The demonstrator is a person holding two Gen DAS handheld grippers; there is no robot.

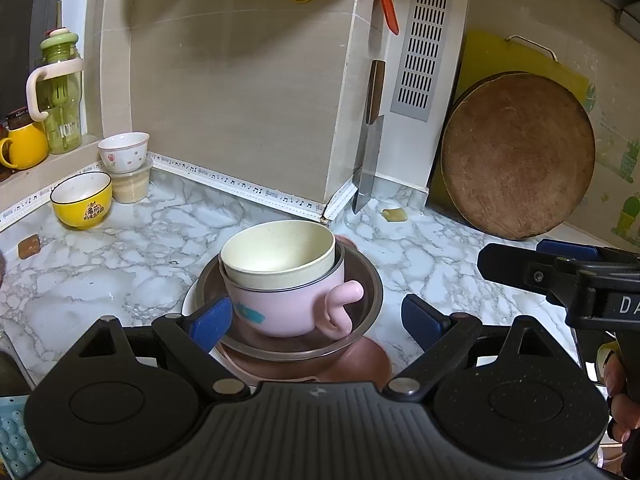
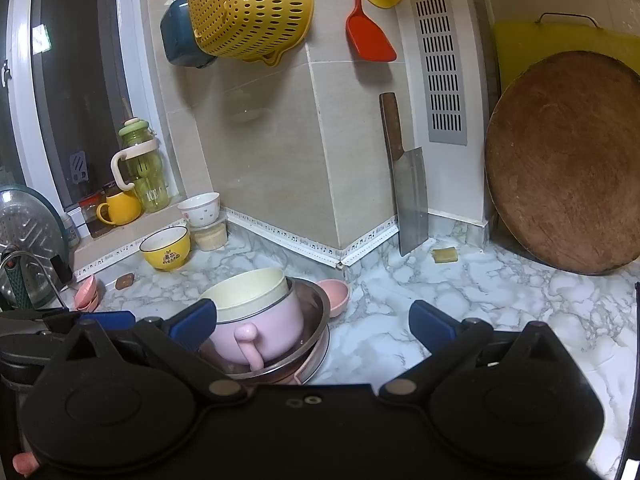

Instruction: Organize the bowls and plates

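Observation:
A nested stack stands on the marble counter: a cream bowl inside a pink handled cup, inside a steel bowl, on a pink plate. My left gripper is open, its blue pads on either side of the stack without pressing on it. My right gripper is open too, with the stack by its left finger and bare counter between the fingers. A small pink bowl sits just behind the stack. Farther left are a yellow bowl and a white flowered bowl.
A cleaver leans in the wall corner, with a round wooden board leaning at the right. On the window ledge stand a yellow mug and a green bottle. Small pink bowls sit far left. A yellow colander hangs above.

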